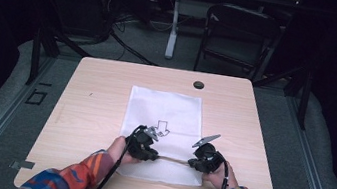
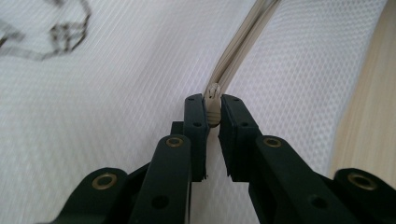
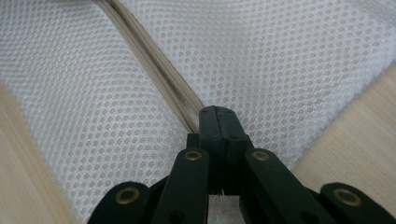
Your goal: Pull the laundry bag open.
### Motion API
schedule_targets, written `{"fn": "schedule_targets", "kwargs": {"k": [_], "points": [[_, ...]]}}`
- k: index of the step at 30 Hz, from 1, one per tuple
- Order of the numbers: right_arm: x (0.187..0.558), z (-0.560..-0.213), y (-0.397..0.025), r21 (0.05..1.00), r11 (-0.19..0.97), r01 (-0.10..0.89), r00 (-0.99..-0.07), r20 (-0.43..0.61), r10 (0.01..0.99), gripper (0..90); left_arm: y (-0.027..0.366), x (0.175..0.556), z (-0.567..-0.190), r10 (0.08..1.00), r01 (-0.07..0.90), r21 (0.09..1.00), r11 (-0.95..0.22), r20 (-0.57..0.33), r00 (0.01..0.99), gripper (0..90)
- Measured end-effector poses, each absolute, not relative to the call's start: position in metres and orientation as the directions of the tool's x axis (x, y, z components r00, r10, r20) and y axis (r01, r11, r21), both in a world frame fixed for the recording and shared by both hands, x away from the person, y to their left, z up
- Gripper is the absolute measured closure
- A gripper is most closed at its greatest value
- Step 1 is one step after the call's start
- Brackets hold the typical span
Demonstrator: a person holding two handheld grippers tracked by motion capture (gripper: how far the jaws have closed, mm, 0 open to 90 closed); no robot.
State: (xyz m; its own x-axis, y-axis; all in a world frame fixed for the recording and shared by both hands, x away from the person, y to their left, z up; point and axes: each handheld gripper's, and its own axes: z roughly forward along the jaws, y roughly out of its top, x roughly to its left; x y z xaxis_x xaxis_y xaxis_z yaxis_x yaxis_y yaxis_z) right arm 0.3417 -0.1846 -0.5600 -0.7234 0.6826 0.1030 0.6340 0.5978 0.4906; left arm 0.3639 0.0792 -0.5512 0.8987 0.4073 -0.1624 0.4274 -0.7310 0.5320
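A white mesh bag (image 1: 163, 119) with a black arrow print lies flat on the wooden table (image 1: 96, 94). A beige zipper (image 1: 174, 160) runs across its near part between my two grippers. My left gripper (image 1: 151, 154) is shut on the zipper's small pale pull tab (image 2: 213, 103), seen between its black fingers (image 2: 196, 122) in the left gripper view. My right gripper (image 1: 193, 164) is shut on the zipper's end, where the beige tape (image 3: 154, 70) runs into its closed fingertips (image 3: 218, 122).
A dark round grommet (image 1: 198, 85) sits near the table's far edge. A black folding chair (image 1: 236, 34) and a white desk leg (image 1: 174, 24) stand on the floor beyond. The person's plaid sleeves (image 1: 73, 176) come in at the bottom.
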Motion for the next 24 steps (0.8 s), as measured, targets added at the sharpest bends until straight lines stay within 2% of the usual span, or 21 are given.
{"fn": "schedule_targets", "kwargs": {"k": [24], "points": [[0.346,-0.559,-0.188,0.486,0.605,0.631,-0.727,0.098,0.68,90.0,0.165,0.349,-0.542,0.539,0.544,0.502,-0.673,-0.172,0.825,81.2]]}}
